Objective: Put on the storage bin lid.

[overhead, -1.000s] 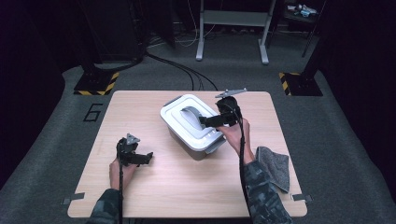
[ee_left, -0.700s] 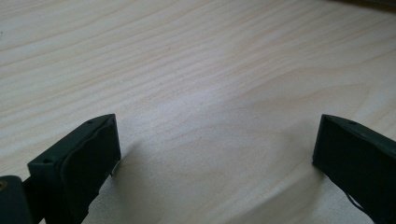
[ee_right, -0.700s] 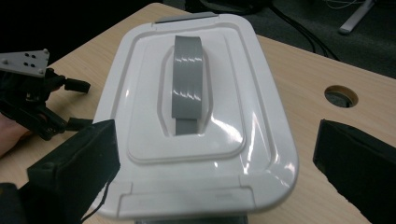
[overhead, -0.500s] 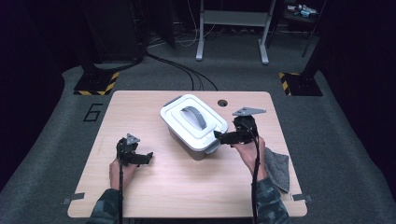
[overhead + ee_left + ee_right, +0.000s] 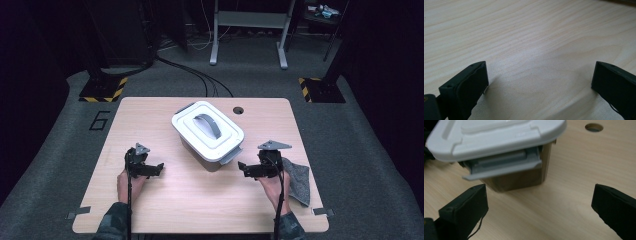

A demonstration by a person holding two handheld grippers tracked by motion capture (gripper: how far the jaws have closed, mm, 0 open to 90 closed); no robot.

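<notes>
container (image 5: 208, 131) mid-table (image 5: 150, 120), cloth (image 5: 297, 179) at right edge

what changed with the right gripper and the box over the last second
The right gripper left the top of the box, where it was at the lid's handle, and drew back toward the person's side to the table near the cloth. Its jaws are open, facing the box's grey latch. The box, the cloth and the open left gripper stayed put.

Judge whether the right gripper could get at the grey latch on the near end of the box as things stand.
Probably yes: the right gripper faces the latch with jaws wide apart, bare table between.
</notes>
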